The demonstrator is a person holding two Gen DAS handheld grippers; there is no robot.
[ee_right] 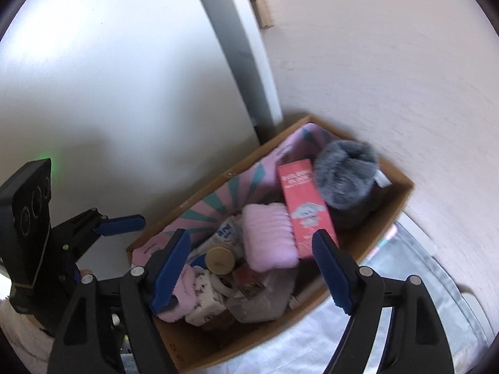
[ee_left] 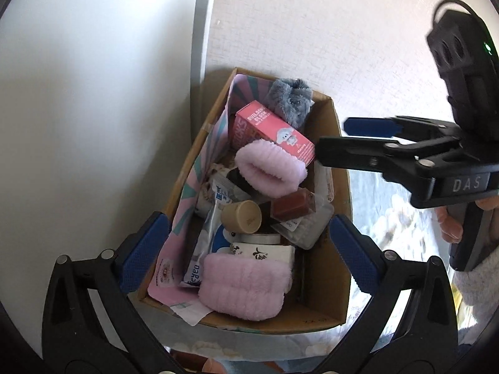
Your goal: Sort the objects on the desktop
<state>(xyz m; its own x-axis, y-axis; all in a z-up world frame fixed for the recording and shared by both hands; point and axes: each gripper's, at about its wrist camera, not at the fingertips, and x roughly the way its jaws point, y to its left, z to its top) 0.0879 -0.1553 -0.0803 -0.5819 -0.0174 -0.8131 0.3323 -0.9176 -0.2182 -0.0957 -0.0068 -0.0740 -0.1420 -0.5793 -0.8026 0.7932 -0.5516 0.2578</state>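
The left gripper [ee_left: 249, 249] stands spread as wide as it goes, its blue pads clear of everything, hovering over the near end of a cardboard box [ee_left: 340, 283]; nothing is held between the jaws. The right gripper [ee_right: 251, 265] is also open with nothing in its grip, poised over the same box; in the left wrist view it reaches in from the right, its fingers [ee_left: 349, 151] above the box's right wall.

The box is packed. A pink fluffy band [ee_left: 244, 282] lies at the near end, a second pink fluffy band [ee_left: 269, 170] sits mid-box, and a pink carton [ee_left: 274, 135] leans beyond it beside a grey fluffy band [ee_left: 290, 99] at the far corner. Between the pink bands are a tan round cap [ee_left: 241, 215], a brown block [ee_left: 293, 207] and a clear plastic case [ee_left: 308, 229]. A pink and teal patterned sheet [ee_left: 199, 180] lines the left wall.

The box stands close against a white wall [ee_left: 93, 93] on its left, with a grey vertical strip [ee_left: 204, 31] behind it; open room lies only on the right side.

Items lower in the pile are overlapped and hard to name. The right wrist view is blurred. A hand [ee_left: 449, 218] on the right gripper's handle is cut off at the frame edge.
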